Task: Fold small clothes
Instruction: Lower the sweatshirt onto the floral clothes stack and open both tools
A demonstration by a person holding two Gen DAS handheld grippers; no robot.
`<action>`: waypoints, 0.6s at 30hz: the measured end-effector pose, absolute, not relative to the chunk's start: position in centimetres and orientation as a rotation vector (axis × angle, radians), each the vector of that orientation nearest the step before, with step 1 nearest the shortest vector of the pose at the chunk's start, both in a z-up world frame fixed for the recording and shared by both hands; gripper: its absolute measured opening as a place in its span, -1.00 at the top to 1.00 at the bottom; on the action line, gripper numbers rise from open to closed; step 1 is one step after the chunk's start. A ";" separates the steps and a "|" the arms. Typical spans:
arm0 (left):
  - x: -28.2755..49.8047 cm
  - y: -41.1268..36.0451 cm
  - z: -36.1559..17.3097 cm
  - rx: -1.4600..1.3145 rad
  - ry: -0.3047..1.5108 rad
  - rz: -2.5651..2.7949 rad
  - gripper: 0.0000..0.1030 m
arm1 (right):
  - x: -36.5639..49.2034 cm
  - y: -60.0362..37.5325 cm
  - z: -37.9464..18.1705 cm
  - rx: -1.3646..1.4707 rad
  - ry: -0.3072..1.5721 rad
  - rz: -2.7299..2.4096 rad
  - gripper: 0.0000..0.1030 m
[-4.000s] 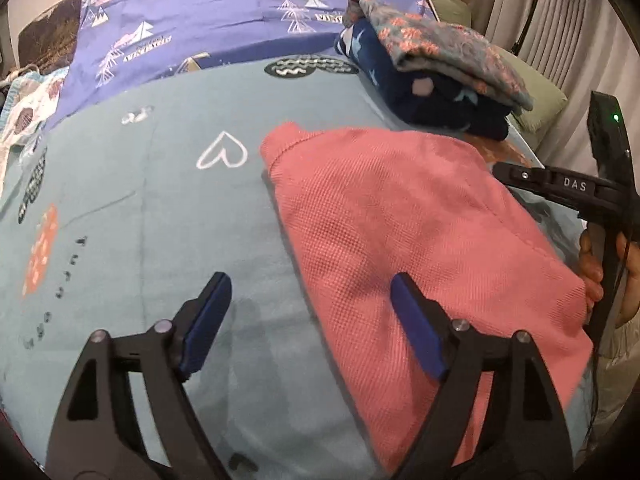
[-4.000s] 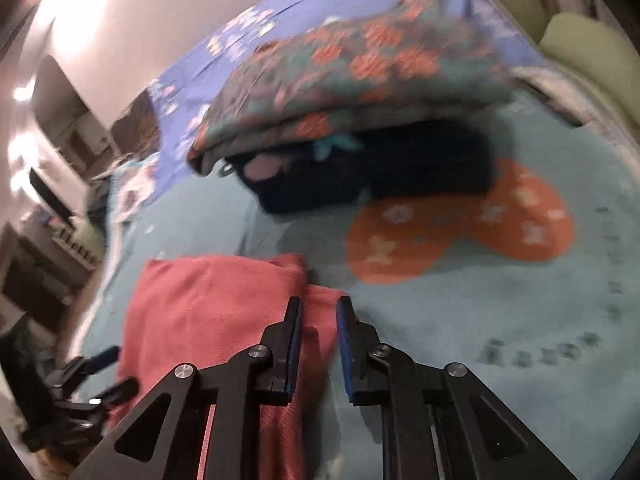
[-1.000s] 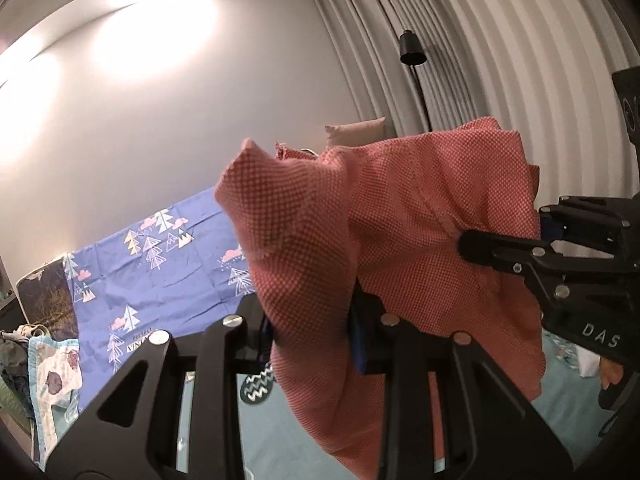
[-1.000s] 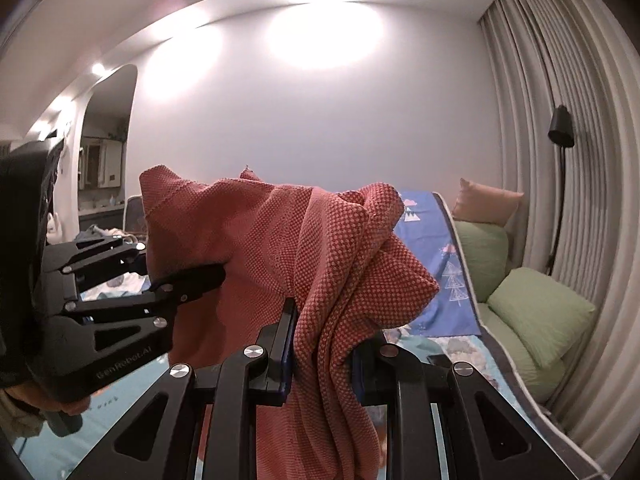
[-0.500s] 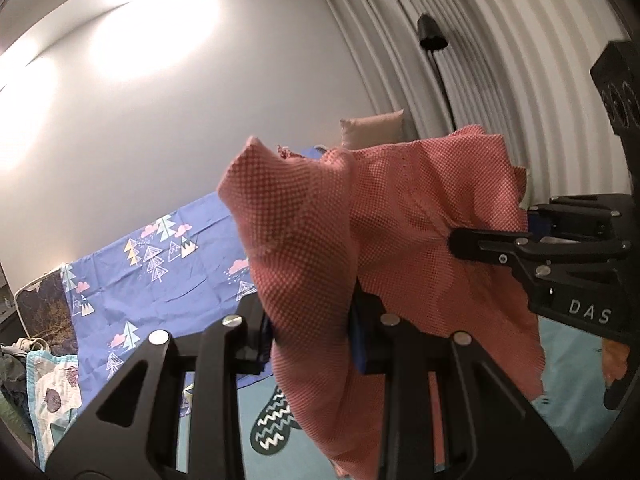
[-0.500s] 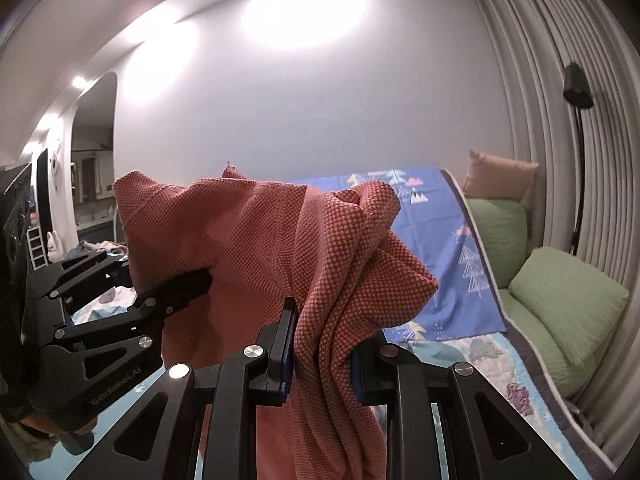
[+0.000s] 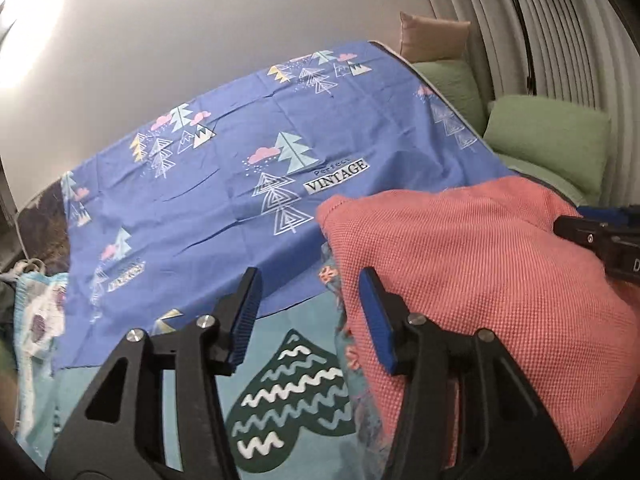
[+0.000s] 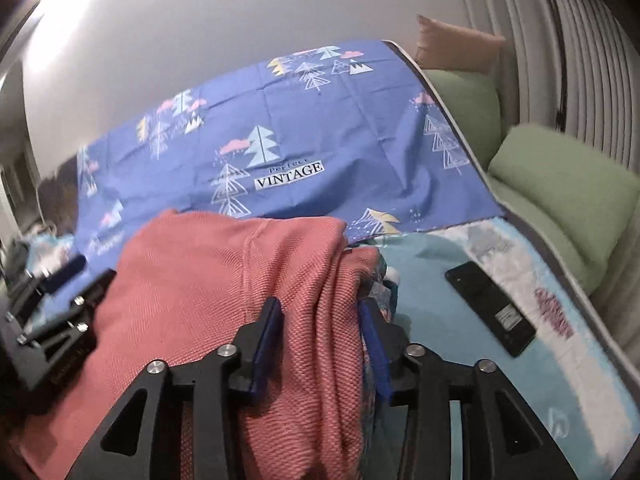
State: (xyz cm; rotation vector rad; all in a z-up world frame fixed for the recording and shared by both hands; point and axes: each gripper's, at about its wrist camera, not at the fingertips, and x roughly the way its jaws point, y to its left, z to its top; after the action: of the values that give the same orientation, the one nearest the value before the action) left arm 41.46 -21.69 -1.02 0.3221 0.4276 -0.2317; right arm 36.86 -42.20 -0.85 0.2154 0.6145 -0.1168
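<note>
The folded coral-red knit garment [image 7: 472,280] lies on top of a stack of folded clothes, whose floral edge [image 7: 344,344] shows beneath it. My left gripper [image 7: 310,318] is open and empty, just left of the garment's left edge. In the right wrist view the garment [image 8: 208,288] fills the lower left. My right gripper [image 8: 320,344] is open, its jaws apart around the garment's right fold. The left gripper also shows at the left edge of that view [image 8: 52,304].
The bed has a teal patterned sheet [image 7: 292,316] and a blue tree-print cover [image 7: 240,160] behind. A black phone [image 8: 490,306] lies on the sheet to the right. Green cushions [image 8: 560,196] and a curtain line the right side.
Both grippers carried the garment through the air, lowered it onto the stack of clothes and opened. The left gripper now stands clear of the cloth.
</note>
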 end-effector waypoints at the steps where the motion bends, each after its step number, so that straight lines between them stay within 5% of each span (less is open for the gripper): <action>1: 41.6 -21.6 -1.0 0.313 0.433 -0.232 -0.02 | 37.0 -42.3 -0.9 0.217 0.616 -0.116 0.10; 8: 40.0 -20.6 0.8 0.266 0.483 -0.212 -0.20 | 34.8 -41.5 1.2 0.164 0.604 -0.173 -0.01; 13: 34.7 -18.6 3.4 0.172 0.482 -0.294 -0.58 | 28.5 -38.9 4.6 0.079 0.505 -0.219 -0.52; 15: 30.4 -17.7 4.6 0.160 0.415 -0.313 -0.89 | 25.1 -37.4 5.9 0.047 0.429 -0.236 -0.67; 18: 25.1 -16.5 6.0 0.145 0.346 -0.309 -0.99 | 19.3 -35.3 7.7 0.036 0.330 -0.304 -0.87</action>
State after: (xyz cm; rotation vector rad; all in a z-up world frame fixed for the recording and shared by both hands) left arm 25.12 -16.54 5.96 0.1450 0.3465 -0.3086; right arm 19.27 -35.34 7.69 0.0363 0.3298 -0.3039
